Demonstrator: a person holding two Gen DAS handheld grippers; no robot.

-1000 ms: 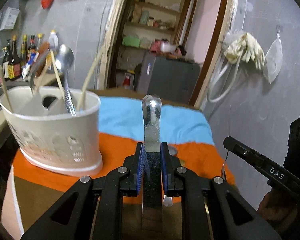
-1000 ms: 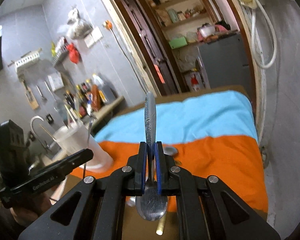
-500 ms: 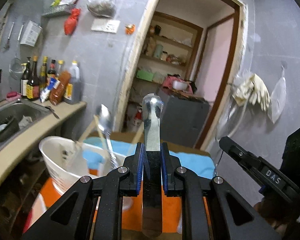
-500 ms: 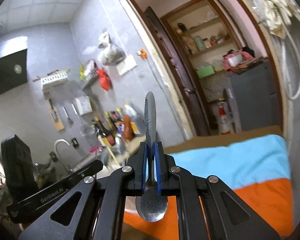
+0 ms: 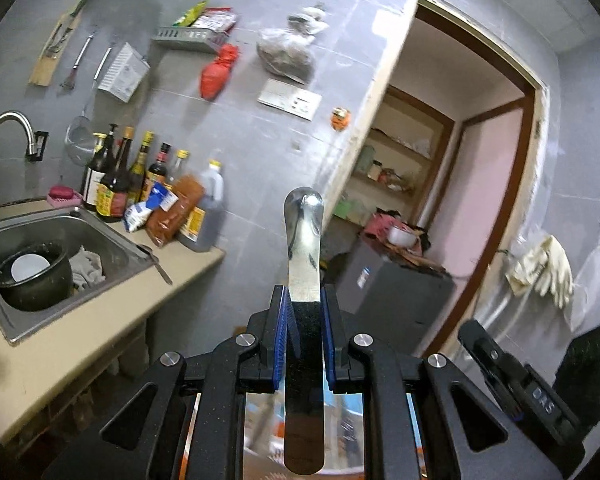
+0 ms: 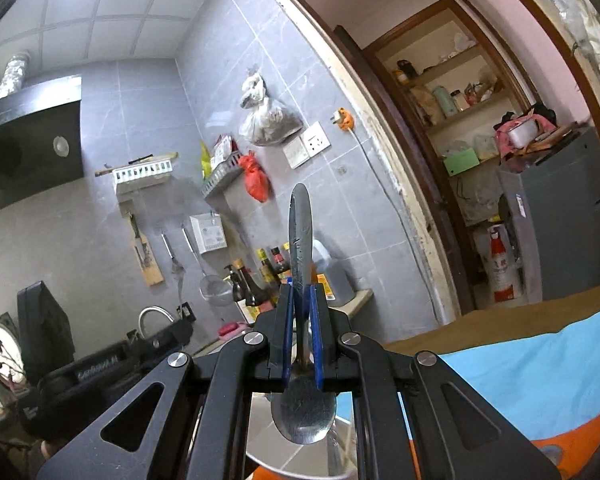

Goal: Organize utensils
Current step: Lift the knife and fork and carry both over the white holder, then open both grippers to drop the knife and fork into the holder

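Note:
My left gripper (image 5: 303, 300) is shut on a flat steel utensil handle (image 5: 303, 240) that points up and forward between the blue pads; its working end is hidden below. My right gripper (image 6: 302, 300) is shut on a steel spoon (image 6: 302, 416), bowl toward the camera, handle pointing up. Both are raised high and tilted up toward the wall. The right gripper shows at the lower right of the left wrist view (image 5: 512, 384); the left gripper shows at the lower left of the right wrist view (image 6: 112, 364). The white utensil holder is out of view.
A steel sink (image 5: 80, 236) with a black pot (image 5: 32, 276) sits at left on a beige counter (image 5: 100, 320), with sauce bottles (image 5: 132, 184) behind. The blue and orange cloth (image 6: 520, 376) covers the table at lower right. A doorway (image 5: 452, 208) and grey cabinet (image 5: 392, 292) stand ahead.
Both grippers have lifted and tilted upward, each still holding its utensil. The white utensil holder and most of the table have dropped out of view.

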